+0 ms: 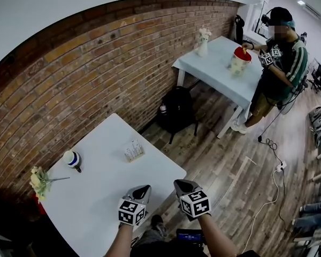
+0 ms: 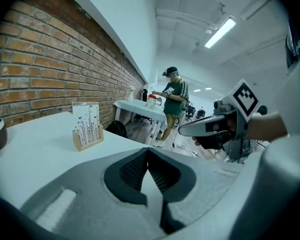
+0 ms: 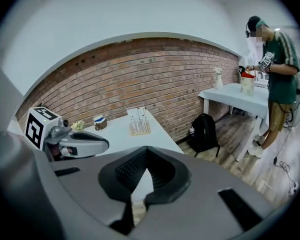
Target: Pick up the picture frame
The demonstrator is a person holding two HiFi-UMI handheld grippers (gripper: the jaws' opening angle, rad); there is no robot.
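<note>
Nearest: two hand-held tools, low in the head view, side by side. Left tool (image 1: 144,188) has its jaws pressed fully together with nothing between them. Right tool (image 1: 180,183) is the same, closed and empty. Both tips point away from the person, toward the white table (image 1: 96,197). The left tool hangs over the table's near edge. The right tool sits just off the near right corner, above the wood floor (image 1: 230,165).

Picture frame (image 1: 134,151) stands on the table toward its right side, well apart from both tools. It is upright: a white card set in a low wooden base, taller than wide, long axis vertical. The base runs roughly left to right in the head view. The printed face, thin black stems, is turned toward the tools and reads plainly in both gripper views.

Far left of the table, near the brick wall (image 1: 85,63): a small cup (image 1: 71,159) and a bunch of flowers (image 1: 38,181).

Beyond the table: a black backpack (image 1: 176,108) on the floor and a second table (image 1: 219,71) with another person (image 1: 281,58) standing at it.
</note>
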